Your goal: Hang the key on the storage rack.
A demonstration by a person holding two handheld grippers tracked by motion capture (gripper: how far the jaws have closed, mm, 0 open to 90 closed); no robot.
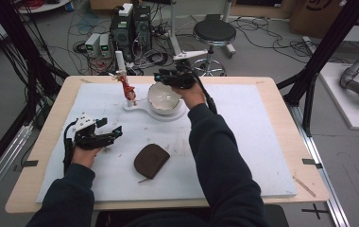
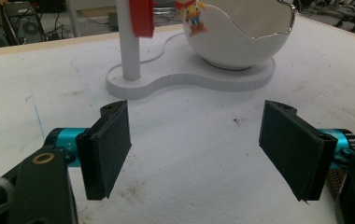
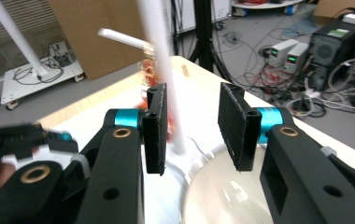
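So the bowl [image 1: 164, 98], a white eggshell-shaped thing with a jagged rim, sits on the round end of a white base [image 1: 142, 109] near the far middle of the counter [image 1: 262, 142]. A thin white post [image 1: 120, 61] stands on the small end of that base, with a little toy figure [image 1: 131, 93] in a red hat hanging off it, right next to the bowl. The right tongs [image 1: 166, 78] hover over the bowl's far rim, jaws parted with nothing between them. In the right gripper view the post [image 3: 164, 70] runs up through the gap between the pads [image 3: 157, 126], but it looks farther off, not pinched. My guess is the hand comes in from above and behind so the jaws can drop onto either the rim or the figure without knocking the post, can't tell which one it's after. The left tongs [image 1: 111, 127] rest low on the near left of the counter, jaws wide apart and empty, aimed at the base, and the left gripper view has the post [image 2: 130, 42] and bowl [image 2: 238, 35] straight ahead. Looks parked there to stay out of the way, or ready to steady the base if it slides. A brown pouch [image 1: 151, 161] lies flat near the front middle, well apart from everything else, nobody touching it.
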